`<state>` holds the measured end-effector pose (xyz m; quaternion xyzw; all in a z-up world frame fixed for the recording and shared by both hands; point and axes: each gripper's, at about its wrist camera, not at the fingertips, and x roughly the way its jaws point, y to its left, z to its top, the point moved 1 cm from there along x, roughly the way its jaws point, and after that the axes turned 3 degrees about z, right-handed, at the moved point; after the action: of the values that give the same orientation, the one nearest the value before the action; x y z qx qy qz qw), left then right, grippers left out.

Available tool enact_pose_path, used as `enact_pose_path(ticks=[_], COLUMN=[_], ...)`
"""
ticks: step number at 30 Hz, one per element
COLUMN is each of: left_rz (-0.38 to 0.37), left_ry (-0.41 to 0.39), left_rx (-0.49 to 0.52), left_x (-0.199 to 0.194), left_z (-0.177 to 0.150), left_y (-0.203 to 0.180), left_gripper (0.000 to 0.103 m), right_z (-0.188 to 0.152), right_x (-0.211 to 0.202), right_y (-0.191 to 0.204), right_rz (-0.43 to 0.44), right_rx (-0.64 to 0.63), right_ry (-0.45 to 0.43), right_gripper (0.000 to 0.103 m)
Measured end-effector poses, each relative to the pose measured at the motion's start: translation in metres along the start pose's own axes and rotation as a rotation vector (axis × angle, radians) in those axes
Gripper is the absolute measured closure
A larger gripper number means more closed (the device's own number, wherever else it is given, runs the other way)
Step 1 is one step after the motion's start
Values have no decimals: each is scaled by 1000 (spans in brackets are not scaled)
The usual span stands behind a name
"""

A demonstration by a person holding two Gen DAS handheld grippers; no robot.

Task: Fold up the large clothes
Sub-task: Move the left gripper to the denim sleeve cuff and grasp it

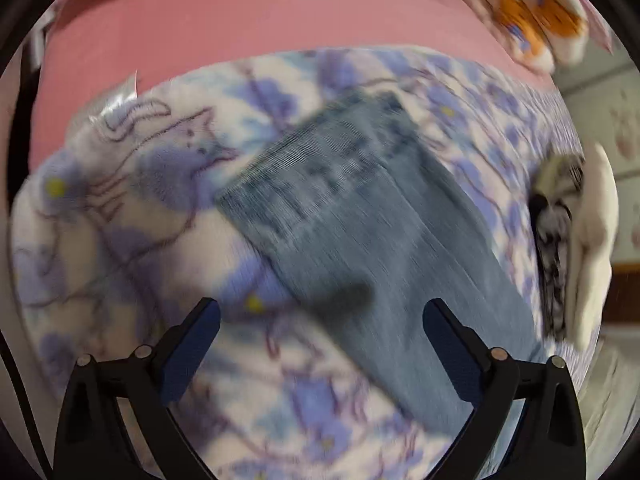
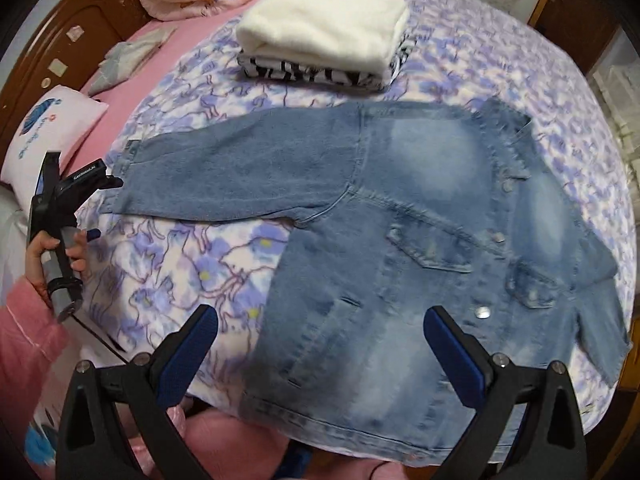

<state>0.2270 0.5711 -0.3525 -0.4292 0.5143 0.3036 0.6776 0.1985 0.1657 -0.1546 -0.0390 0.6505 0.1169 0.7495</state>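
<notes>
While the left wrist view is smeared with motion, it shows the left gripper (image 1: 320, 320) spread wide and empty above the flowered blanket (image 1: 120, 220), with the sleeve (image 1: 360, 220) of the denim jacket running away from the right-hand finger toward the upper middle. Its cuff end lies ahead, beyond the fingertips, untouched.

From the right wrist view, the right gripper (image 2: 320, 328) hangs wide and empty over the jacket's (image 2: 420, 260) hem, the body spread front-up across the blanket (image 2: 200, 264). That sleeve (image 2: 240, 176) stretches sideways toward the left gripper (image 2: 76, 184), whose tip sits just beside the cuff. I judge the left hand nearer for folding the sleeve inward.
</notes>
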Motion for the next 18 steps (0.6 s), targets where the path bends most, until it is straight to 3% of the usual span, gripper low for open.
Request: enact_pose_path(ticks=[7, 9, 13, 15, 18], left_rz=[-3, 4, 73, 85, 74], left_ry=[-107, -147, -164, -175, -208], left_rx=[-47, -41, -27, -16, -18], left_x=[22, 21, 26, 25, 17], left_z=[23, 27, 33, 33, 32], left_y=[10, 7, 1, 1, 5], left_gripper=[6, 13, 37, 41, 64], right_z=[-2, 0, 0, 0, -5], right_x=[29, 32, 39, 41, 46], right_y=[8, 10, 10, 8, 6], right_rz=[22, 10, -7, 1, 12], right_rx=[38, 32, 29, 39, 61], right_ry=[81, 86, 95, 100, 110], right_gripper=[3, 3, 3, 3, 3])
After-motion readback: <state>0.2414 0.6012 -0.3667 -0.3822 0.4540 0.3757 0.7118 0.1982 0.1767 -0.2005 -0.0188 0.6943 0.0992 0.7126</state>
